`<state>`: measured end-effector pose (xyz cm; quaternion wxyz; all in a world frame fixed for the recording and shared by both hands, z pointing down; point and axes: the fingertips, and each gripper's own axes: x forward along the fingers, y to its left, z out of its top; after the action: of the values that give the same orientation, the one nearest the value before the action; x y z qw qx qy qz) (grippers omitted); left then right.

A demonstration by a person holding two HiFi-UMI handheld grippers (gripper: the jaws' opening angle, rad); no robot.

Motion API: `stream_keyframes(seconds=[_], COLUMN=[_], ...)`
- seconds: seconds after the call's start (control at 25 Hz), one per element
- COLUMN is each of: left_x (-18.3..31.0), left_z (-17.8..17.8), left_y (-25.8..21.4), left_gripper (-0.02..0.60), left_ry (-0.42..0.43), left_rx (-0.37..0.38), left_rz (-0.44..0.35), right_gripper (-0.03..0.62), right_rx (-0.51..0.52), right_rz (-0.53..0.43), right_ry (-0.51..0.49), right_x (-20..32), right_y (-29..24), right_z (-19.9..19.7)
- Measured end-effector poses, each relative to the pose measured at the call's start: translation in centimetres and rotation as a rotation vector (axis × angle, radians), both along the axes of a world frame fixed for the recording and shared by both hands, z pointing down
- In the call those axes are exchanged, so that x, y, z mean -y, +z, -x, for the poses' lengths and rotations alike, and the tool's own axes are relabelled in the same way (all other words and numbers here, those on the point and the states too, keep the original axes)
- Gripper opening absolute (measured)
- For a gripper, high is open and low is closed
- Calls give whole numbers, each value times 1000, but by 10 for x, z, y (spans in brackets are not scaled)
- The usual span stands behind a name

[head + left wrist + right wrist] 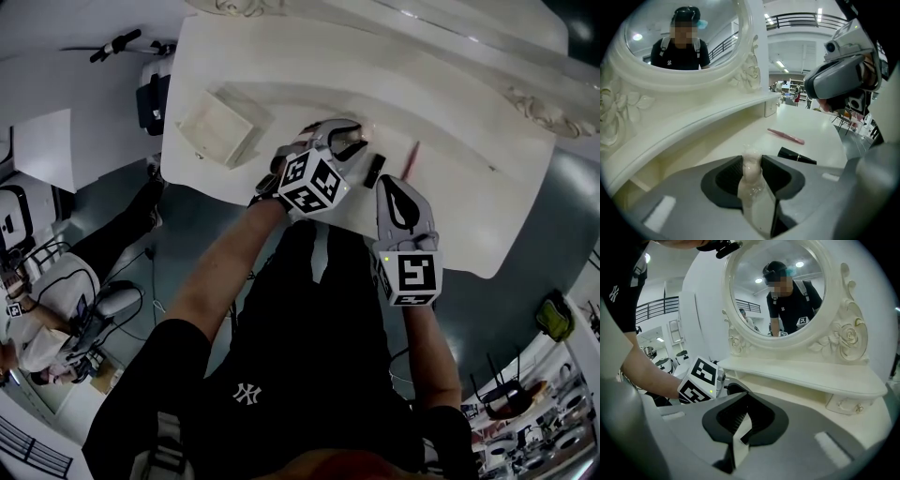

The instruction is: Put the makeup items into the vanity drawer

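My left gripper (752,161) is shut on a small pale, clear-topped tube (751,174), which stands up between the jaws. In the head view that gripper (349,141) hovers over the middle of the white vanity top (469,187). A black lipstick tube (374,170) and a pink pencil (411,159) lie just right of it; the left gripper view has the same black tube (797,156) and pencil (786,136) ahead. My right gripper (395,185) sits near the front edge with its jaws together and nothing between them (740,425). A cream drawer (217,127) stands pulled out at the left.
An oval mirror (776,291) in a carved frame rises at the back above a raised shelf (801,376). A small shut drawer (843,404) sits under that shelf at the right. Chairs and cables stand on the floor at the left (84,309).
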<state>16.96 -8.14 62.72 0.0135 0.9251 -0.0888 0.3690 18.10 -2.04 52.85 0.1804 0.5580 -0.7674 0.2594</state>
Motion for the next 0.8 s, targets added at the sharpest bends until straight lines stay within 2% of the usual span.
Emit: stream_keyframes(seconds=[0.32, 0.8], left_x=[-9, -27], left_z=[14, 67], left_y=[-33, -99], left_gripper=[135, 138], left_ry=[-30, -119], left_rx=[-42, -121], left_rz=[-4, -38], right_gripper=[25, 25], right_rx=[-25, -44], right_rz=[-37, -120], right_ry=[25, -9], right_x=[-7, -10], right_y=[-23, -69], right_z=[9, 61])
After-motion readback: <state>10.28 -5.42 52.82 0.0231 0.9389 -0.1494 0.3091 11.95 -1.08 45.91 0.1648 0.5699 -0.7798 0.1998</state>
